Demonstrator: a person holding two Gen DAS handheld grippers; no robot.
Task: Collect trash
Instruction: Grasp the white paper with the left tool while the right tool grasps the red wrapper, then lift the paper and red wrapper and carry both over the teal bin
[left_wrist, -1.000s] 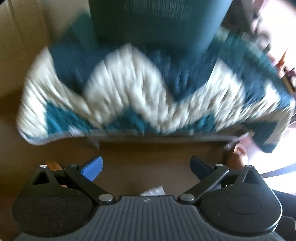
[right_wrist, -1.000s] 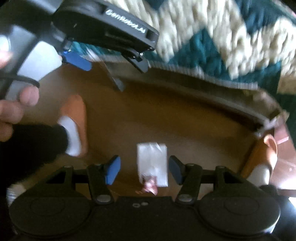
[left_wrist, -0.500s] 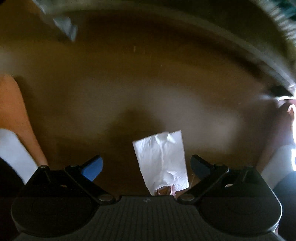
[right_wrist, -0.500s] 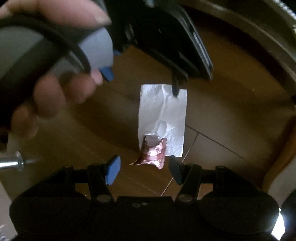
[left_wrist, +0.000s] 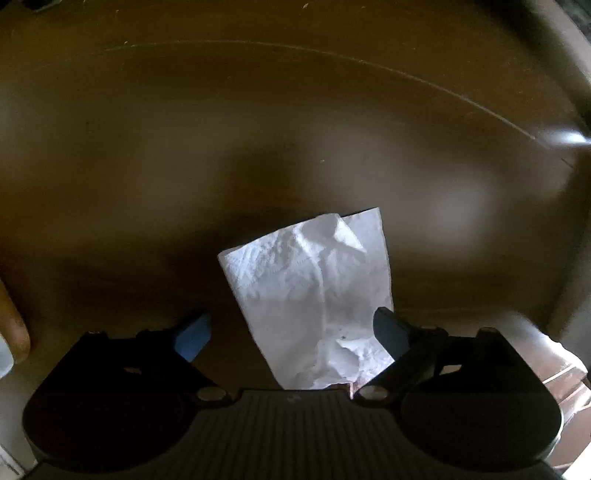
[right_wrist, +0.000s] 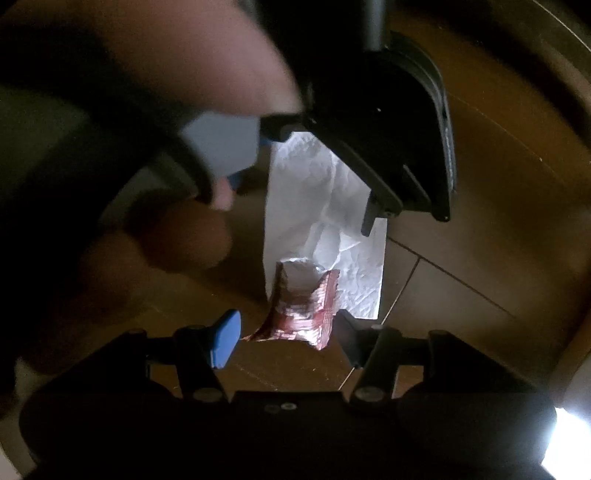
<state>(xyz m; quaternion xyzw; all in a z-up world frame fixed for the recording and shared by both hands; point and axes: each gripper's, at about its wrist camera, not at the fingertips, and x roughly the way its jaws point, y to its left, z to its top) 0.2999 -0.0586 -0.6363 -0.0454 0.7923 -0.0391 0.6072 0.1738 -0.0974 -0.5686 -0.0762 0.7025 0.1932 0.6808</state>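
Our left tool and right tool are spread; the napkin on the floor runs 6 to 12 o'clock, wrapper at its 6 o'clock end.

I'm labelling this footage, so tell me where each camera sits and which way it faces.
Left wrist: on the left tool, facing down at a tissue on the floor; its open fingers show.
Right wrist: on the right tool, facing down at a wrapper; the left hand shows.
Shared: the tissue, the floor.
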